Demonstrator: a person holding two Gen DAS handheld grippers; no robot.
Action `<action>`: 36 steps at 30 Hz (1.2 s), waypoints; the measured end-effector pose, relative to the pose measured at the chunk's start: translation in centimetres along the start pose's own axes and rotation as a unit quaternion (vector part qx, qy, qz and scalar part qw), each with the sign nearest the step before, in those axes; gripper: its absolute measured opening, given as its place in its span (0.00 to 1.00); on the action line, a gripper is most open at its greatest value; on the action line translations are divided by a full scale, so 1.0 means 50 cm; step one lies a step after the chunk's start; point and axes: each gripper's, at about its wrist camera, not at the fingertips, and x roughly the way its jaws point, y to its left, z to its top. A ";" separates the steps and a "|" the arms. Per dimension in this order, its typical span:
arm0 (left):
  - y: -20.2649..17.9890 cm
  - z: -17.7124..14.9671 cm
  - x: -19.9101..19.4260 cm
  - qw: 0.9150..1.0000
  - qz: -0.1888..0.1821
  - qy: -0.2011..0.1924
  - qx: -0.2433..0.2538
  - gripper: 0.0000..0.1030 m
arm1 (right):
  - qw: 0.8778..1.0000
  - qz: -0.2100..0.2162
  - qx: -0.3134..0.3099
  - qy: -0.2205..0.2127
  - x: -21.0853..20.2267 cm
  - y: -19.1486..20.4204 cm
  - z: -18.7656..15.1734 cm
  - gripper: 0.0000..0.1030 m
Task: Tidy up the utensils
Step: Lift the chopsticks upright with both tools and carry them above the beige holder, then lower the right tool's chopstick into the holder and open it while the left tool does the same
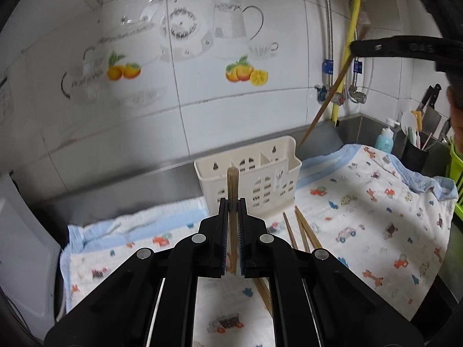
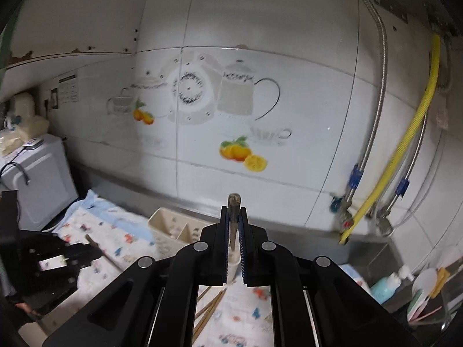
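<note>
My left gripper (image 1: 233, 202) is shut on a wooden chopstick (image 1: 233, 182) that sticks out forward past the fingertips, lifted above the patterned cloth (image 1: 376, 202). Behind it a cream slotted utensil holder (image 1: 260, 173) stands against the wall. Several loose chopsticks (image 1: 303, 231) lie on the cloth in front of the holder. My right gripper (image 2: 233, 211) is shut on another chopstick (image 2: 233, 199). From the left wrist it appears at upper right (image 1: 354, 49), its chopstick (image 1: 327, 101) slanting down. The right wrist view shows the left gripper (image 2: 97, 253), the holder (image 2: 173, 228) and the loose chopsticks (image 2: 208, 309).
A white appliance (image 2: 34, 179) stands at the left end of the counter. At the right are a blue soap bottle (image 1: 385, 140), a dark cup of tools with knives (image 1: 431, 107) and a green rack (image 1: 455, 179). A yellow hose (image 1: 354, 29) and metal pipes run down the tiled wall.
</note>
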 end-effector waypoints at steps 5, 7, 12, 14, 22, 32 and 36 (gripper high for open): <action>0.005 0.052 -0.018 1.000 0.004 -0.024 0.008 0.05 | 1.000 -0.002 -0.002 0.017 0.065 0.002 0.004 0.06; 0.005 0.076 -0.029 0.999 0.006 -0.039 0.012 0.05 | 1.000 -0.006 0.005 0.016 0.084 -0.003 0.002 0.06; -0.001 0.146 -0.058 0.996 0.009 -0.084 0.024 0.05 | 0.999 0.003 0.039 0.006 0.121 -0.025 0.001 0.06; -0.003 0.172 -0.066 0.994 0.015 -0.103 0.027 0.05 | 0.999 0.010 0.049 0.020 0.147 -0.032 -0.002 0.06; -0.012 0.261 -0.046 0.987 0.018 -0.155 0.026 0.05 | 0.998 0.011 0.050 0.043 0.205 -0.035 -0.038 0.06; 0.003 0.228 0.101 0.992 0.024 -0.121 -0.018 0.05 | 0.998 0.015 0.040 0.054 0.233 -0.033 -0.070 0.06; 0.022 0.198 0.146 0.995 0.026 -0.091 -0.031 0.05 | 0.997 0.019 0.039 0.056 0.237 -0.031 -0.078 0.07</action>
